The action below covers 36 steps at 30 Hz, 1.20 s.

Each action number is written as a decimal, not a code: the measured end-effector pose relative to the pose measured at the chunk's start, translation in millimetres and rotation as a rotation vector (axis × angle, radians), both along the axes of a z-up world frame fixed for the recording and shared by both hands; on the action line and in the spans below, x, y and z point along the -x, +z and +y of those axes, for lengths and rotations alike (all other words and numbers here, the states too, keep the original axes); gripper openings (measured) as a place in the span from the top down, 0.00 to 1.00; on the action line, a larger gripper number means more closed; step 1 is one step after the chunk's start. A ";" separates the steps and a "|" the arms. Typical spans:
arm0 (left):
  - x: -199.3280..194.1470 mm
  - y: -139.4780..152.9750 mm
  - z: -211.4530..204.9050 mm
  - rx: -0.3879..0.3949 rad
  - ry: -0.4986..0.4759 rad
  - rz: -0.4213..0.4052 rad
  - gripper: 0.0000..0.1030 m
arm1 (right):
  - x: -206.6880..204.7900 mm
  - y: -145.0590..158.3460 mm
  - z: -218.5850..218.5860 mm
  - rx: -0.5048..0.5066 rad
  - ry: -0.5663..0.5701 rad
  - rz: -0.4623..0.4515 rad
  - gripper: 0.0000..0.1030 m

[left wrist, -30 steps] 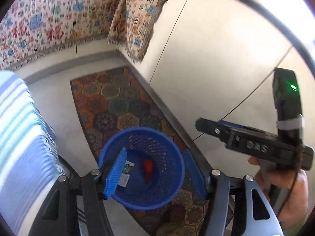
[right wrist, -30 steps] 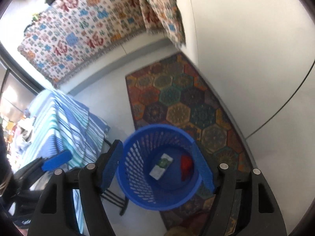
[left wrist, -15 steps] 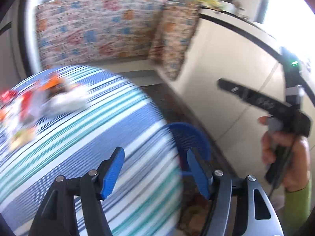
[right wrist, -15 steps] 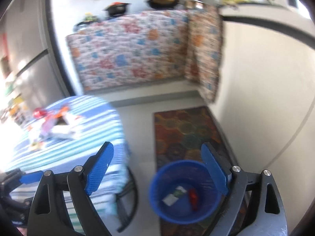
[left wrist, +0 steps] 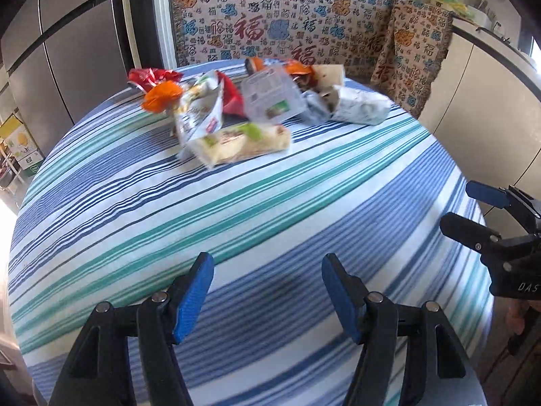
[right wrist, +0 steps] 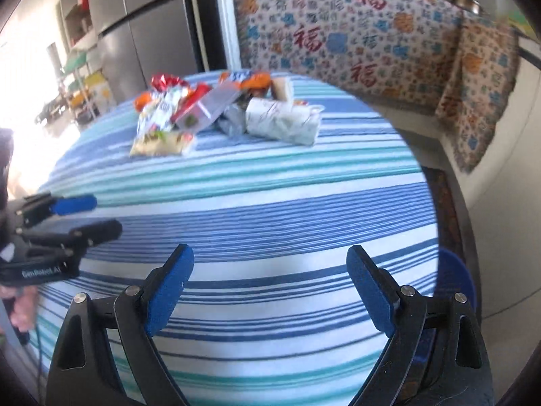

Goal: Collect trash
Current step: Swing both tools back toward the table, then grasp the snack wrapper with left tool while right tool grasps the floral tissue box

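Observation:
A heap of trash [left wrist: 236, 108] lies at the far side of a round table with a striped cloth [left wrist: 270, 209]. In it are a pale yellow snack packet [left wrist: 243, 143], a white crumpled wrapper [left wrist: 358, 110], a red packet [left wrist: 152, 76] and an orange wrapper [left wrist: 162, 96]. My left gripper [left wrist: 266, 264] hangs open and empty over the near part of the cloth. My right gripper [right wrist: 269, 252] is also open and empty, well short of the trash heap [right wrist: 219, 111]. The blue bin [right wrist: 456, 277] peeks out beyond the table's right edge.
Behind the table stands a counter draped in a patterned cloth [left wrist: 287, 17], with pots on top. A grey fridge [left wrist: 67, 50] is at the back left and white cabinets [left wrist: 473, 101] at the right. A patterned rug [right wrist: 443, 203] lies on the floor by the bin.
Both views have swung from the blue bin on the floor up and across to the tabletop with the trash. The right jaws stand wider apart than before.

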State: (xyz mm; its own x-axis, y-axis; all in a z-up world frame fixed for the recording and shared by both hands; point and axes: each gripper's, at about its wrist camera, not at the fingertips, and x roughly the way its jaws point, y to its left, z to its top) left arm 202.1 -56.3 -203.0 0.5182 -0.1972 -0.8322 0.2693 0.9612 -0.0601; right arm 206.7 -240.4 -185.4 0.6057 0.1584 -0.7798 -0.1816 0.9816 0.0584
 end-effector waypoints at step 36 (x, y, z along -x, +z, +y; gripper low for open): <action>-93.2 8.0 -18.5 -0.169 -0.376 -0.054 0.76 | -15.6 -29.5 14.1 0.039 0.030 0.053 0.00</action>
State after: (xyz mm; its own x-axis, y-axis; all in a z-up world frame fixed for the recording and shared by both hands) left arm 295.3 -74.8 -195.0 0.4801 -0.2443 -0.8425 0.6022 0.7901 0.1141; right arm 222.4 -226.3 -214.8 0.5589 0.1445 -0.8165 -0.2087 0.9775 0.0301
